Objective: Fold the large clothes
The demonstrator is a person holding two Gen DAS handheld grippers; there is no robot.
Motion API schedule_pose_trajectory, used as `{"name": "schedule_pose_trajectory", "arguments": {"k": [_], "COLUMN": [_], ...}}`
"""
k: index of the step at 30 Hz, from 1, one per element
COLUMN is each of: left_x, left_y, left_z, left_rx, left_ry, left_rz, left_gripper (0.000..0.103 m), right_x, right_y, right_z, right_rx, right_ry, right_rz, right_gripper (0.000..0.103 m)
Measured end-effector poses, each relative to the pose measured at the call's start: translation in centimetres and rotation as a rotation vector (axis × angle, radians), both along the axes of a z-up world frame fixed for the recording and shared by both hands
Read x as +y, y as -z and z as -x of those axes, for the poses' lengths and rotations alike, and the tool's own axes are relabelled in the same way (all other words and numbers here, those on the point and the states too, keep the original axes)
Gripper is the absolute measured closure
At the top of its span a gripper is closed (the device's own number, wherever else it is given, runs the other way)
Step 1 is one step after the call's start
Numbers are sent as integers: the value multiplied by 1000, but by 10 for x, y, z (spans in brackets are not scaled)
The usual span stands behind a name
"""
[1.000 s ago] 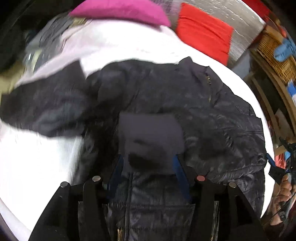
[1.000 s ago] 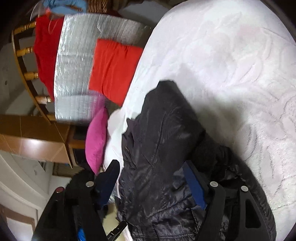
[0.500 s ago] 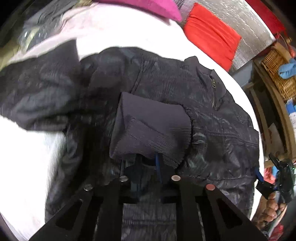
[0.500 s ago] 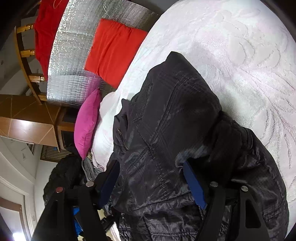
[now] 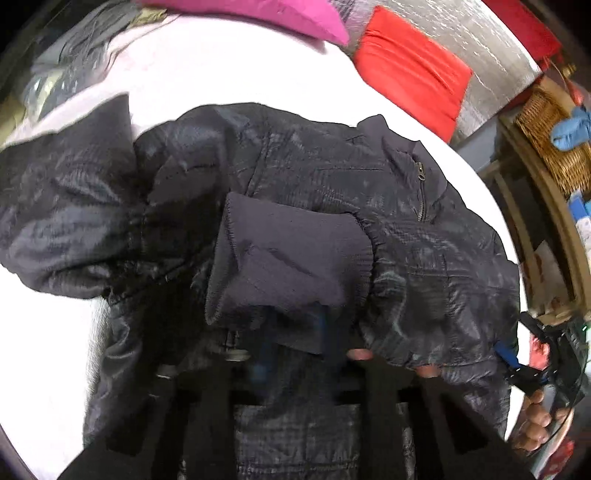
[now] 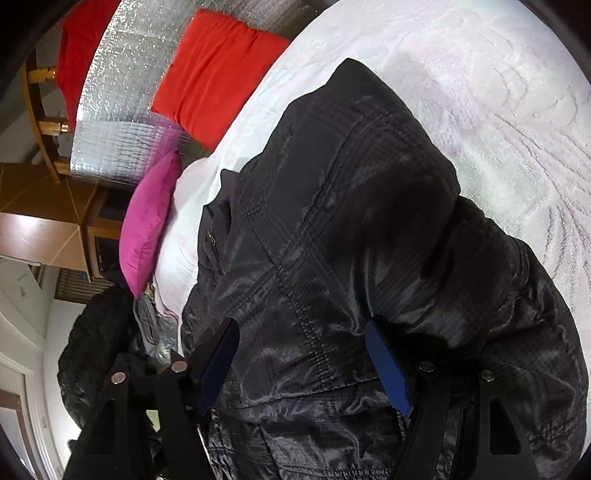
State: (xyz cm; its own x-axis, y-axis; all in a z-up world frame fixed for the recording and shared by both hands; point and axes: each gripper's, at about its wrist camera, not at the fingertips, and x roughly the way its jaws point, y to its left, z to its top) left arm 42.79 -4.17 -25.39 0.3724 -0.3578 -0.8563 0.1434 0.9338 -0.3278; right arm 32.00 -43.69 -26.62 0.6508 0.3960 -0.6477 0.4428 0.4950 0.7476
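Note:
A dark quilted jacket (image 5: 406,229) lies front up on the white bed cover (image 5: 229,74), its collar zip toward the pillows. My left gripper (image 5: 291,325) is shut on the ribbed sleeve cuff (image 5: 288,258), which lies folded across the jacket's chest and hides most of the fingers. In the right wrist view the jacket (image 6: 351,203) fills the middle. My right gripper (image 6: 301,328) stands open just over its side, blue pads (image 6: 388,369) wide apart with shiny fabric bulging between them. The right gripper (image 5: 532,365) and the hand holding it also show at the jacket's right edge.
A red pillow (image 5: 410,70) and a pink pillow (image 5: 258,14) lie at the head of the bed against silver foil (image 6: 122,110). Grey clothes (image 5: 74,66) sit at the far left. A wicker basket (image 5: 550,140) and wooden furniture stand right; another dark garment (image 6: 96,339) is beside the bed.
My left gripper went from open around the cuff to shut on it and moved with it over the jacket's chest. The right gripper came closer in over the jacket's side, still open.

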Motion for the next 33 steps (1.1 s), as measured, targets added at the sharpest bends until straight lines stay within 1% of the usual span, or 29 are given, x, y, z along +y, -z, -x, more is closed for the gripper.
{"name": "schedule_pose_trajectory", "arguments": {"k": [1, 4, 6, 7, 8, 10, 12, 14, 15, 16, 17, 18, 19, 20, 21, 25, 27, 29, 30, 31, 33], "left_x": [-4, -11, -14, -16, -19, -19, -17, -18, -19, -18, -16, -15, -13, -9, -7, -3, -1, -1, -1, -3, -11], "left_y": [-2, -17, -35, -43, -54, -67, -70, -61, -55, -48, -40, -33, -24, -17, -13, 3, 7, 6, 5, 5, 3], "left_z": [1, 5, 5, 5, 4, 1, -2, -5, -5, -4, -4, -3, -2, 1, 4, 7, 1, -6, -9, -12, -14], "left_rx": [-20, -97, -171, -201, -233, -258, -246, -179, -162, -135, -100, -64, -22, 4, 17, 70, 89, 80, 72, 68, 51], "left_ry": [8, 15, 21, 23, 26, 36, 52, 90, 83, 76, 75, 67, 46, 23, 13, -1, -26, -45, -47, -39, -21], "left_rz": [-28, -81, -113, -141, -185, -228, -239, -226, -233, -226, -201, -183, -162, -141, -129, -83, -47, -3, 21, 43, 29], "left_gripper": [95, 100, 101, 101, 101, 101, 101, 101, 101, 98, 93, 76, 54, 46, 43, 43, 44, 46, 59, 78, 92], "right_x": [0, 1, 0, 0, 0, 1, 2, 4, 4, 4, 4, 3, 2, 0, -1, -1, 0, 2, 2, 1, 0], "right_y": [0, 1, 1, 0, 0, -3, -8, -15, -17, -20, -21, -22, -22, -20, -19, -13, -12, -13, -13, -12, -10], "right_z": [0, 0, 1, 1, 1, 0, 1, 1, 1, 1, 2, 3, 4, 4, 4, 2, 2, 1, 1, 2, 2], "right_rx": [1, 0, -9, -16, -26, -57, -95, -128, -136, -142, -143, -140, -136, -127, -118, -91, -85, -83, -81, -80, -73], "right_ry": [-3, -4, -3, -2, -2, -4, -7, -3, 2, 9, 17, 23, 27, 31, 32, 31, 26, 19, 19, 19, 24], "right_rz": [2, 1, -10, -18, -27, -41, -51, -43, -37, -29, -23, -17, -15, -18, -23, -36, -36, -31, -28, -28, -28], "right_gripper": [28, 28, 28, 28, 28, 28, 29, 29, 30, 30, 30, 30, 30, 30, 30, 30, 30, 30, 30, 30, 30]}}
